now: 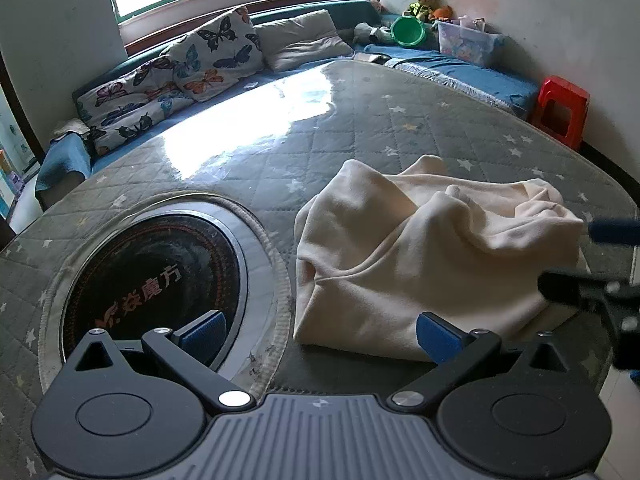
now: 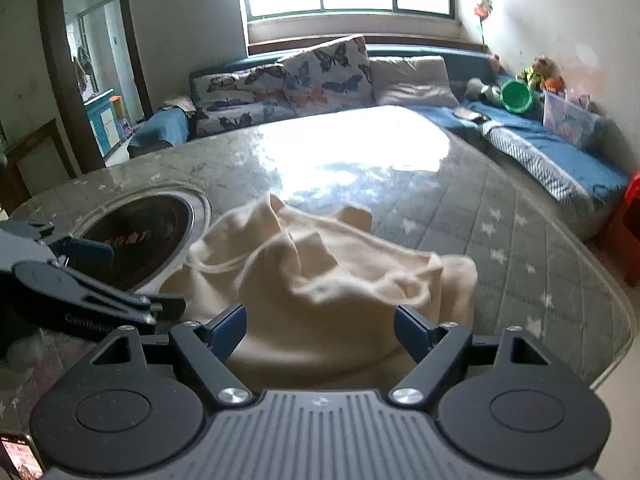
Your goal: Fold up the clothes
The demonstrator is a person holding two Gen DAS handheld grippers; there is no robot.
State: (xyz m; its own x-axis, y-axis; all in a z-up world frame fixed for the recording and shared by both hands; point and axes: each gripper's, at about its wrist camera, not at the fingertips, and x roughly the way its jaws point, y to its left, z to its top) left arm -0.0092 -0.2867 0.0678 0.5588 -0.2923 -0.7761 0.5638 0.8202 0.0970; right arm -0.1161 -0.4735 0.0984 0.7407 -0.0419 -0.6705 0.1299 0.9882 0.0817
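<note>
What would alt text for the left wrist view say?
A crumpled cream garment lies on a grey star-quilted table beside an inset round black cooktop. The left gripper is open just short of the garment's near edge.

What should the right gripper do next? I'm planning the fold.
Probably lower the right gripper onto the near edge of the crumpled cream garment and pinch it. The garment lies bunched on the quilted table cover, and both grippers stand open and empty.

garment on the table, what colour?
Plain cream garment, no print; clearest in the left wrist view.
</note>
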